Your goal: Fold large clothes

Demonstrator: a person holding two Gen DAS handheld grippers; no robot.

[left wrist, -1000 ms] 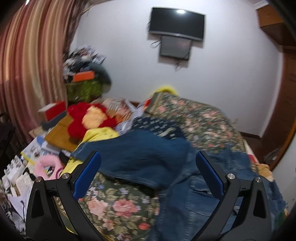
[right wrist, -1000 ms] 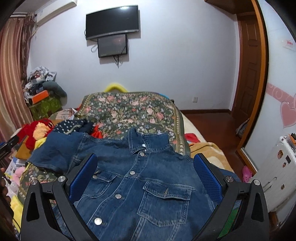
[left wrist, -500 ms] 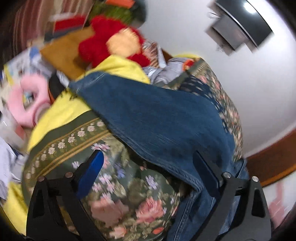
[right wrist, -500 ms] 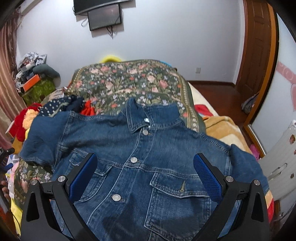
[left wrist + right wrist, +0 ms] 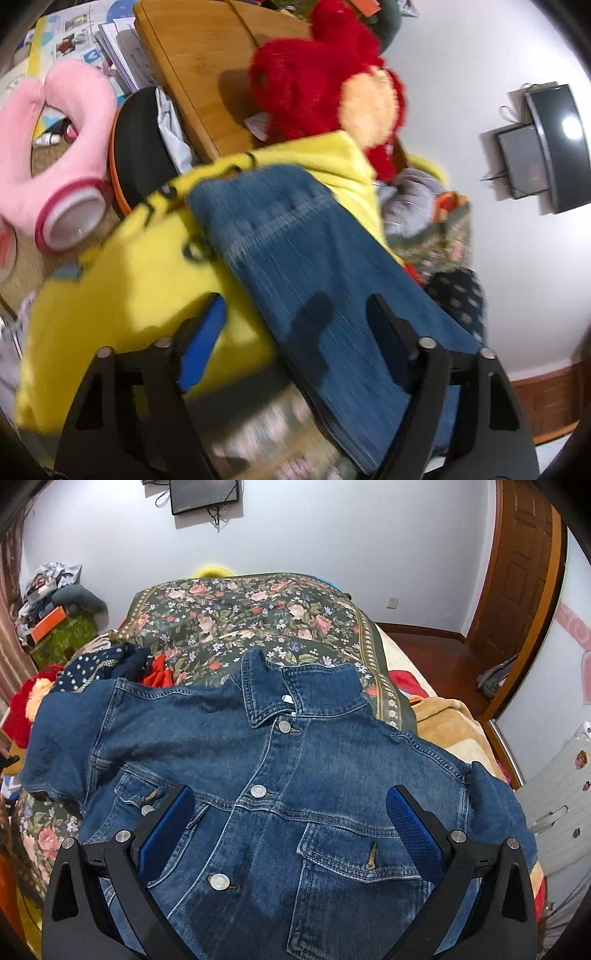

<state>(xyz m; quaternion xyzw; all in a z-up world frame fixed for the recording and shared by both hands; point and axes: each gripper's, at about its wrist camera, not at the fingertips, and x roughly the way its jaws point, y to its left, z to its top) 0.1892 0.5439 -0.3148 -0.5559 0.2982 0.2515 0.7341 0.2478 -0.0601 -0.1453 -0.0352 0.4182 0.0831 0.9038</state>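
Hovering wide open and empty, the left gripper (image 5: 295, 328) straddles the denim jacket (image 5: 314, 266) sleeve lying on yellow cloth (image 5: 122, 295). Right wrist view: the right gripper (image 5: 288, 819), also spread wide and empty, hangs over the jacket's buttoned front on the floral bedspread (image 5: 240, 609).

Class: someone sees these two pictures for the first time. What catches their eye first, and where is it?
A denim jacket spread front-up and buttoned on the floral bedspread fills the right view, under the open right gripper. In the left view, its sleeve lies over yellow cloth, with a red plush behind.
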